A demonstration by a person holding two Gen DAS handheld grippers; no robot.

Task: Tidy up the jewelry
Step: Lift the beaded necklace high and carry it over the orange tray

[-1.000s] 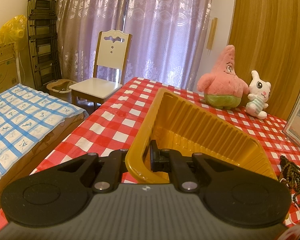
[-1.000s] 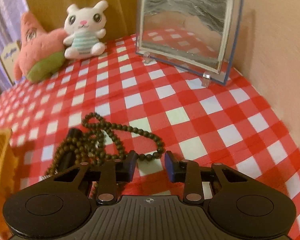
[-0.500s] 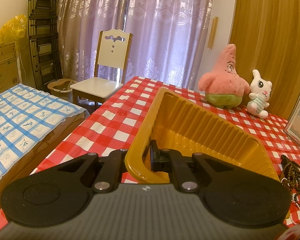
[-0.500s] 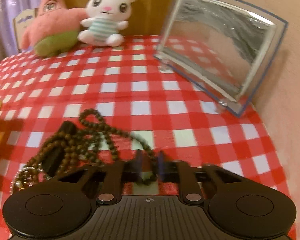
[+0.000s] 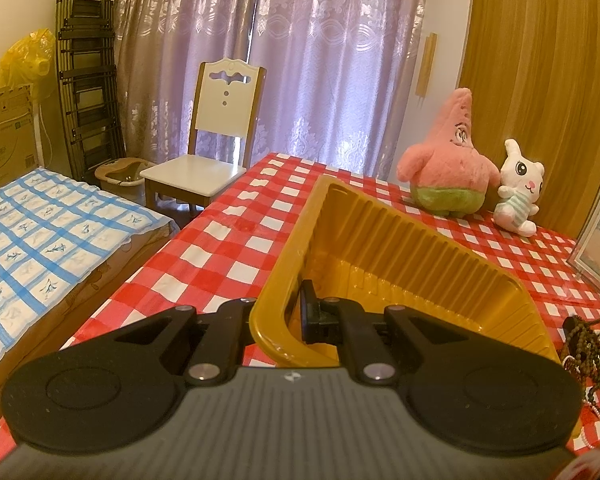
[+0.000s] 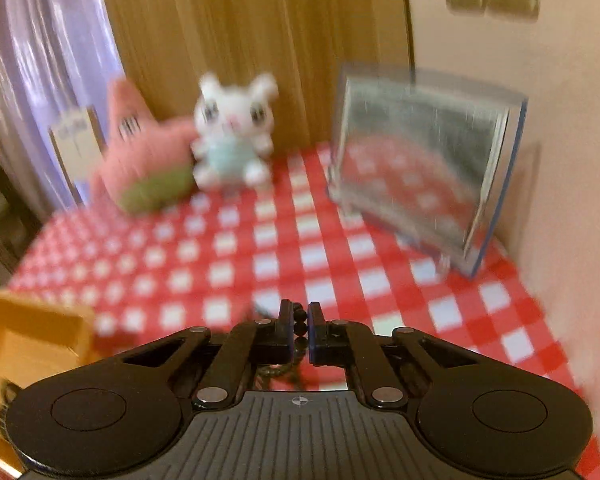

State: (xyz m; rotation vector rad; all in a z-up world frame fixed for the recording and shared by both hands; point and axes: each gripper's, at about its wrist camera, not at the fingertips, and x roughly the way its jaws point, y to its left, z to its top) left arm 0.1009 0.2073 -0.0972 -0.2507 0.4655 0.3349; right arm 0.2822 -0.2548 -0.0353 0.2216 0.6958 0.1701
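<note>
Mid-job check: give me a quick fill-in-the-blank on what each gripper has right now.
1. The left gripper is shut on the rim of the ____ tray.
2. The right gripper pinches a strand of dark ____.
3. Beside the pink star plush sits a white ____ plush.
4. The tablecloth is checked red and ____.

Missing words: yellow; beads; bunny; white

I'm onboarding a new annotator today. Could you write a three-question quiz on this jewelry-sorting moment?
1. True or false: the left gripper is clamped on the rim of the yellow tray.
2. What sits between the fingers of the right gripper?
3. Which toy stands nearer the picture frame: A, pink star plush; B, white bunny plush?

Key: 1 true; 2 a strand of dark beads; 3 B.
</note>
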